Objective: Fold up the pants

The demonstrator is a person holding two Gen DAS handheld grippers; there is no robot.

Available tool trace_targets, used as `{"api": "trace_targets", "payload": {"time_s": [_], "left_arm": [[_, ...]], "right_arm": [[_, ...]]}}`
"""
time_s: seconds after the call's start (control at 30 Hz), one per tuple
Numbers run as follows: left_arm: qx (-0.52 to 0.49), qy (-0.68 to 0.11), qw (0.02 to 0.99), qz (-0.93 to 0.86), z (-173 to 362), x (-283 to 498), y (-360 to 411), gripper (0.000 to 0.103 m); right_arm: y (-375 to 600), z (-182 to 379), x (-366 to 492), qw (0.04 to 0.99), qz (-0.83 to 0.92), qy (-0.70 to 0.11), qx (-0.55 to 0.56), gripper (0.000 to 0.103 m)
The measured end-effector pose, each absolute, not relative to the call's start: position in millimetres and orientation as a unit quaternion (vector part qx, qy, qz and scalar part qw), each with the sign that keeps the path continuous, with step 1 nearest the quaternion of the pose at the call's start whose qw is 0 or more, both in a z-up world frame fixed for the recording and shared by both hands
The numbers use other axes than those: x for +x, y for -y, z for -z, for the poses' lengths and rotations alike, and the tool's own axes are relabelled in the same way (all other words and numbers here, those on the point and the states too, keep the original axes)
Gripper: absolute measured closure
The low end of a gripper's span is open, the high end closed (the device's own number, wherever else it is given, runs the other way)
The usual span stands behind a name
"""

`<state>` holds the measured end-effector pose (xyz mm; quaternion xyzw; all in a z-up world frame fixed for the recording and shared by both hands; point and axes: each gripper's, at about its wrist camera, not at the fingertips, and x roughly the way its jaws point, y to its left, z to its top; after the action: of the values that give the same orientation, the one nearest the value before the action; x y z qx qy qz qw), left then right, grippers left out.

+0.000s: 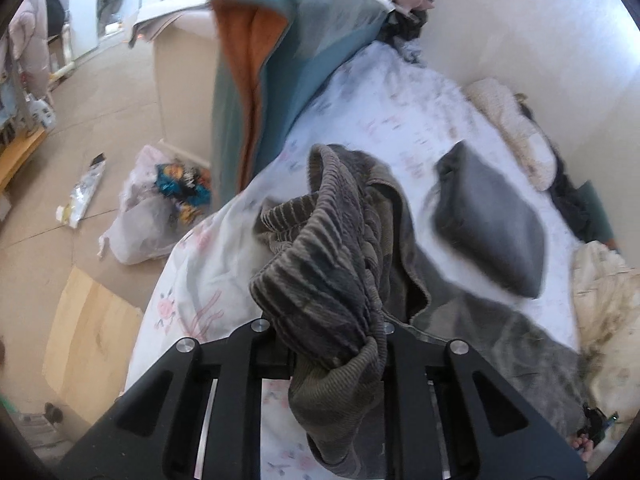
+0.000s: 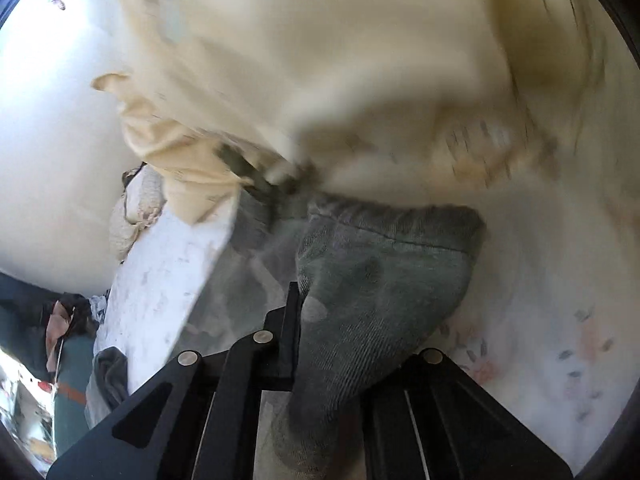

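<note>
Only the left view shows the floor beside the bed (image 1: 400, 120), a plastic bag (image 1: 152, 216) and a folded grey cloth (image 1: 492, 224); the right shows a cream cover (image 2: 320, 60). The pants (image 1: 332, 264) bunch between both grippers: left gripper (image 1: 336, 344) clamps the ribbed waistband, right gripper (image 2: 332, 344) pinches a hem, jaws narrow.

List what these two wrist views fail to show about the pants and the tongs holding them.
- Left wrist: left tongs tips buried in the bunched corduroy pants; grip point hidden.
- Left wrist: folded grey garment is motion-blurred; type unclear.
- Right wrist: right tongs have one finger behind the pants; contact hidden.
- Right wrist: cream fabric is smeared; its print is unreadable.
- Neither view shows the pants whole.
</note>
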<state>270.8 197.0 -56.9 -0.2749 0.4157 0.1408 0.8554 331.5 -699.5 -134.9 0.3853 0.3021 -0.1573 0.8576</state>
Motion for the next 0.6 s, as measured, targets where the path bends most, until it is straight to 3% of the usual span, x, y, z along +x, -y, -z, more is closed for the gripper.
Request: {"api": "trace_targets", "payload": {"time_s": [0.33, 0.53, 0.6], "left_arm": [[-0.255, -0.404, 0.872, -0.105, -37.4, 214.4, -242.3, 0.089], [-0.258, -0.445, 0.849, -0.119, -34.2, 124.3, -310.7, 0.09], [-0.248, -0.469, 0.84, -0.117, -23.1, 103.9, -323.3, 0.089]], "right_arm": [[661.1, 61.1, 271.6, 0.854, 0.176, -0.341, 0.353, 0.098], [617.9, 79.1, 176.6, 0.787, 0.18, -0.416, 0.418, 0.098], [598.0, 86.4, 157.0, 0.778, 0.189, -0.456, 0.389, 0.098]]}}
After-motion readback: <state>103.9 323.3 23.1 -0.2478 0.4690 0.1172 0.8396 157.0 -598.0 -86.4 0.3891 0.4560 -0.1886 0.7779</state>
